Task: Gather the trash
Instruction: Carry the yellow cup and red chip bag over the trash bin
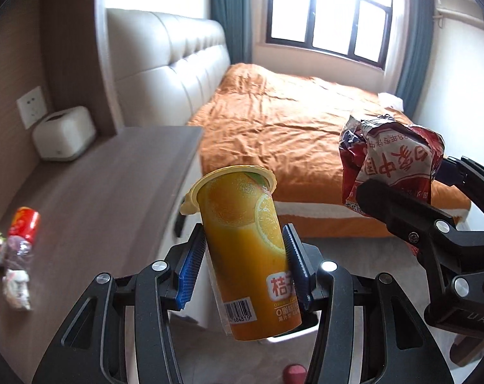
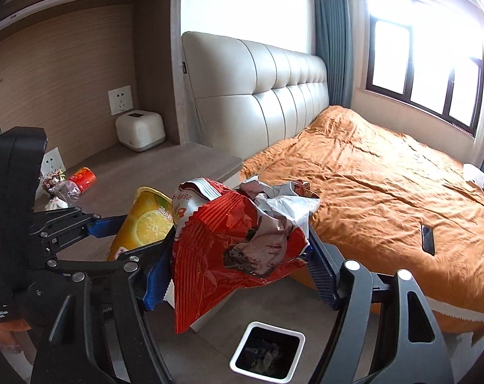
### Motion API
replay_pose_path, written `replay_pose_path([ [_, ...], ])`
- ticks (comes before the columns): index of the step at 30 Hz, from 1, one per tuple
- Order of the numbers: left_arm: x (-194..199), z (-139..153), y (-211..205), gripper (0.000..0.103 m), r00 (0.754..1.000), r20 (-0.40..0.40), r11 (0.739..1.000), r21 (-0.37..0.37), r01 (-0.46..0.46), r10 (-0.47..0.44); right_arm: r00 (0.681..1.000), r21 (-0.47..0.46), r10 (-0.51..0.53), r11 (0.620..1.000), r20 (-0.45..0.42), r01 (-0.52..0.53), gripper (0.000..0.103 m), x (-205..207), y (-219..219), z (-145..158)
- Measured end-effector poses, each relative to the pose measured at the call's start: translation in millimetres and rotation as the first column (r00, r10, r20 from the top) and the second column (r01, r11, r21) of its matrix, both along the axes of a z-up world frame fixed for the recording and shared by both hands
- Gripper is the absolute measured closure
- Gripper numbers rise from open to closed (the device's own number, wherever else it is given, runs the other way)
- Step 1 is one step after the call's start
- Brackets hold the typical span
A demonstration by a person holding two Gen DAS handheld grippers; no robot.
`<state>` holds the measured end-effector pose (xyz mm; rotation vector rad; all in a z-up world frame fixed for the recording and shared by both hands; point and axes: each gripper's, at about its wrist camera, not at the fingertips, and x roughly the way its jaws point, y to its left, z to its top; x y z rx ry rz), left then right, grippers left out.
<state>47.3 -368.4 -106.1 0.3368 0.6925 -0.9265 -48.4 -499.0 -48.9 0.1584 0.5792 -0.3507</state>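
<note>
- Left gripper point(image 1: 245, 256): jaws clamped on orange juice cup point(image 1: 248, 249), centre of left-wrist frame, held in the air.
- Right gripper point(image 2: 238, 256): jaws clamped on crumpled red snack bag point(image 2: 235, 243), mid-frame.
- Bin point(image 2: 238, 363) at bottom centre of right-wrist view, some trash already inside; both items prob. not yet dropped.
- Still left: red-label bottle point(image 2: 78, 180) & wrappers point(image 2: 51, 180) on counter point(image 2: 129, 176), mid-left.
- Wrappers blurry, count unclear; bin contents too dark to make out.

A wide bed with a rumpled orange cover point(image 2: 370, 172) stands against a padded cream leather headboard point(image 2: 258, 96). A black phone point(image 2: 428, 239) lies on it. Blue-grey curtains point(image 1: 229, 12) flank the dark-framed window point(image 1: 330, 12). A white wall socket point(image 2: 120, 99) sits above a white rounded tissue box point(image 2: 140, 130).
</note>
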Motion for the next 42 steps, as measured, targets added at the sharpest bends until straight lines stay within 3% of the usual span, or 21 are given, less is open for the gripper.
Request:
replay_pose_path([
  [10, -31.0, -41.1, -51.4, 0.054, 0.994, -0.043, 0.994, 0.036, 0.101, -0.099, 0.997, 0.052, -0.039, 0.998, -0.065, 0.043, 0.03, -31.1, -37.2, -36.4],
  [16, -39.5, -82.6, -73.6, 0.054, 0.987, -0.08, 0.986, 0.074, 0.146, -0.14, 0.992, 0.08, -0.049, 0.995, -0.12, 0.059, 0.03, -39.3, -54.3, -71.0],
  [42, -47.0, -331.8, -134.0, 0.054, 0.934, -0.276, 0.944, 0.174, 0.281, -0.227, 0.943, 0.168, 0.048, 0.986, -0.328, 0.009, 0.03, -32.4, -87.7, -302.3],
])
